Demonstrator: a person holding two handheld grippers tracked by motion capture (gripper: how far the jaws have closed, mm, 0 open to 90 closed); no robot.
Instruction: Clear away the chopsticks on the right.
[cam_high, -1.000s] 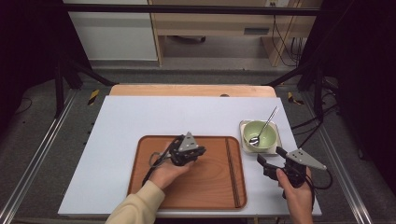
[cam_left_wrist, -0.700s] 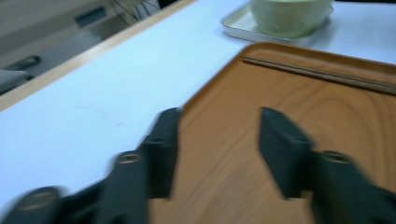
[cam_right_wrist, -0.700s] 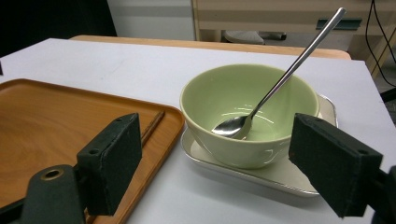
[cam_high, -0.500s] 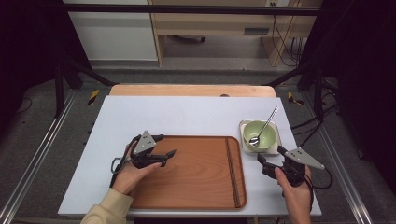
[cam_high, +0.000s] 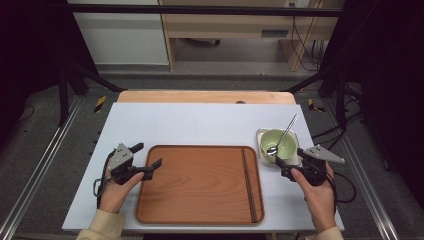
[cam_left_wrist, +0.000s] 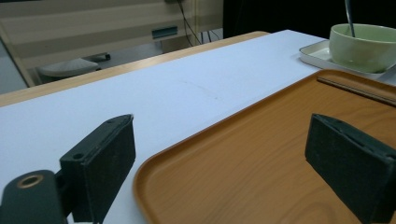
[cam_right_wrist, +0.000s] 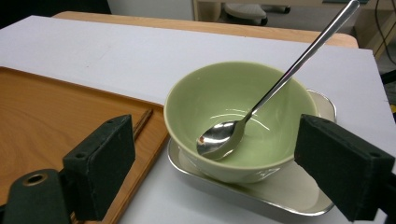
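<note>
Right gripper (cam_high: 286, 163) poised before the pale green ceramic bowl (cam_right_wrist: 238, 116), jaws spread and empty.

The bowl sits on a small silver metal dish (cam_right_wrist: 299, 198) just right of the brown wooden tray (cam_high: 200, 185), a long steel spoon (cam_right_wrist: 275, 84) leaning inside. Likely smooth, breakable and slippery; grip the rim. The left gripper (cam_high: 148, 160) gapes at the tray's left edge.

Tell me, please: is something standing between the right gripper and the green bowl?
Nothing visible does. The right gripper is open, and the green bowl, resting on its small metal tray with a spoon inside, sits directly ahead between the spread jaws.
</note>
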